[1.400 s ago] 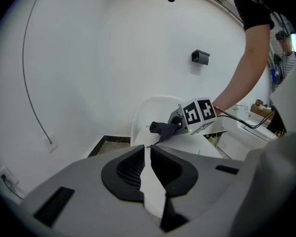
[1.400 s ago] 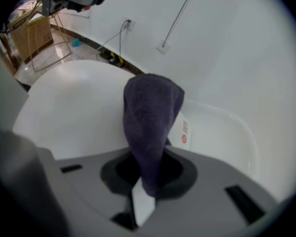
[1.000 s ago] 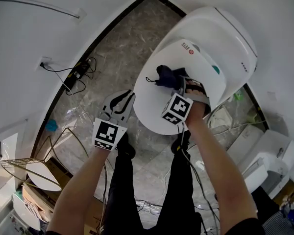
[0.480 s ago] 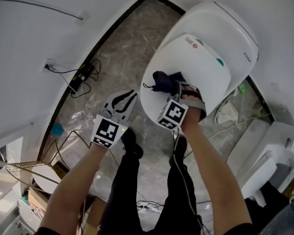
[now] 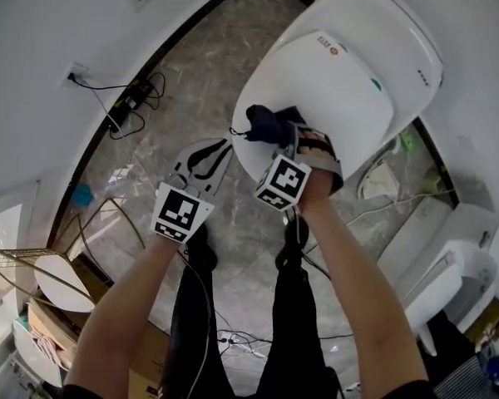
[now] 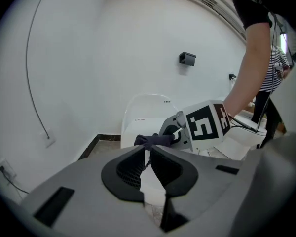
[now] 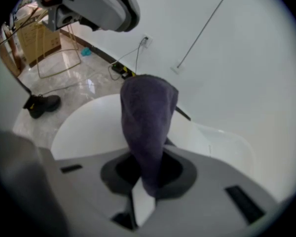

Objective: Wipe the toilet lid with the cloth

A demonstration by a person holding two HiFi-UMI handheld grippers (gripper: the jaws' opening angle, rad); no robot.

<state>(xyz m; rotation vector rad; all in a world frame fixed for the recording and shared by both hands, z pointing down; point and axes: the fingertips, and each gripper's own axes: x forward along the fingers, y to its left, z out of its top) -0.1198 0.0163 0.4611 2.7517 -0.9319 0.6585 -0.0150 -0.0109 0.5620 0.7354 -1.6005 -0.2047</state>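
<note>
Head view: right claw [image 5: 281,131] around cloth [image 5: 263,123]

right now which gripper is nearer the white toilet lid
Right. The right gripper, shut on a dark purple cloth, is over the front edge of the white toilet lid; the left gripper is off its side, above the marble floor.

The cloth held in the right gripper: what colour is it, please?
A plain dark purplish grey; the cloth shows best in the right gripper view.
</note>
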